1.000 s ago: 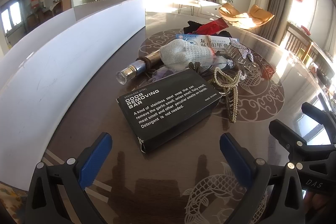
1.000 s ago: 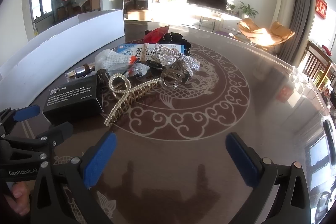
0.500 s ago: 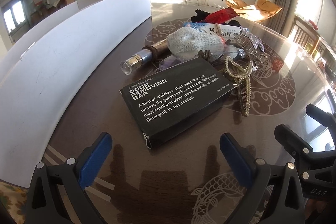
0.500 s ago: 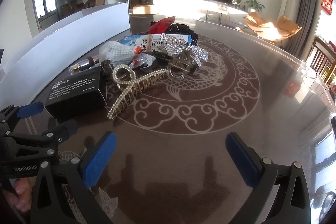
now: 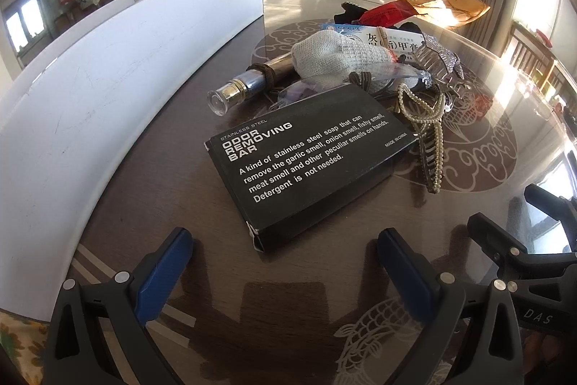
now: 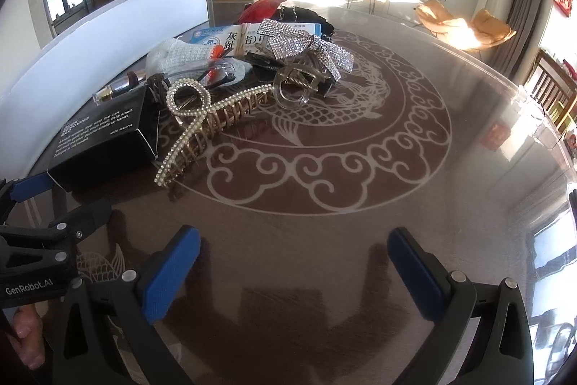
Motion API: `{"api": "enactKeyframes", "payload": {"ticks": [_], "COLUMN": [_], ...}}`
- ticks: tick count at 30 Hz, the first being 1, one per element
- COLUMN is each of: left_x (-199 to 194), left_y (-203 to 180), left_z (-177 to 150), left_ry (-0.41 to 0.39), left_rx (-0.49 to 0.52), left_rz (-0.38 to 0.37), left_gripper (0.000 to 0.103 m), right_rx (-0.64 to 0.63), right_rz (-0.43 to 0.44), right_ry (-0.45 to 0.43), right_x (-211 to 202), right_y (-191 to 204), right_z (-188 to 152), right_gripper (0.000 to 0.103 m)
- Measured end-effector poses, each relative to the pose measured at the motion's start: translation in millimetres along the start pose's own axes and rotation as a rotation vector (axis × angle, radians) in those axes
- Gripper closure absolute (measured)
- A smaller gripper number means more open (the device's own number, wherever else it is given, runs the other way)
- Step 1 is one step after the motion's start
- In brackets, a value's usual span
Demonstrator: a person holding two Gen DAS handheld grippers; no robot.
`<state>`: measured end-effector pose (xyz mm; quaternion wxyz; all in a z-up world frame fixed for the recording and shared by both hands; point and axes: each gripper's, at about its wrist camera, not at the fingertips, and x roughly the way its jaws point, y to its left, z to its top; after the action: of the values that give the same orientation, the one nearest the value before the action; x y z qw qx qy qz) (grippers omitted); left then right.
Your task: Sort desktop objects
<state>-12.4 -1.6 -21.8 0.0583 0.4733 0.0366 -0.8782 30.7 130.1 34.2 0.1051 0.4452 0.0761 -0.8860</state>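
Centrally in the left wrist view, black box (image 5: 310, 157) lies flat on table (image 5: 202, 103), long axis running lower left to upper right; white print "ODOR REMOVING BAR" faces up, one end flap slightly ajar at the near corner. Left gripper (image 5: 285, 262) spread wide, nothing between the blue pads (image 5: 164, 267), box just ahead of them.

Pearl hair clip (image 6: 202, 128) lies just right of the box, long axis from lower left to upper middle of the right wrist view, coiled spring end farthest from the camera. Right gripper (image 6: 294, 262) likewise wide apart and empty, over bare table.

Tabletop dark brown, glossy, with pale dragon and cloud pattern. White board (image 5: 90, 103) stands along its left edge. Behind: television, plants, orange chairs, strong sun.

Beyond the box: small bottle (image 5: 245, 87), grey knit cloth (image 5: 335, 56), rhinestone bow clip (image 6: 306, 42), blue-and-white carton (image 6: 223, 36).
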Motion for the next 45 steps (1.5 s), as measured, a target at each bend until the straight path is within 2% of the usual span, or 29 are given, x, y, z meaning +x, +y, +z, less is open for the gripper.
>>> {"api": "enactKeyframes", "payload": {"ticks": [5, 45], "left_x": [1.4, 0.8], "left_y": [-0.4, 0.2], "left_z": [0.7, 0.3], "left_ry": [-0.001, -0.013], "left_rx": [-0.007, 0.001], "left_rz": [-0.011, -0.004], "left_gripper": [0.0, 0.0], "right_rx": [0.021, 0.022], "right_rz": [0.025, 0.023], "right_ry": [0.011, 0.011], "right_x": [1.8, 2.3], "right_y": [-3.6, -3.2], "right_z": [-1.1, -1.5], "right_gripper": [0.0, 0.0]}}
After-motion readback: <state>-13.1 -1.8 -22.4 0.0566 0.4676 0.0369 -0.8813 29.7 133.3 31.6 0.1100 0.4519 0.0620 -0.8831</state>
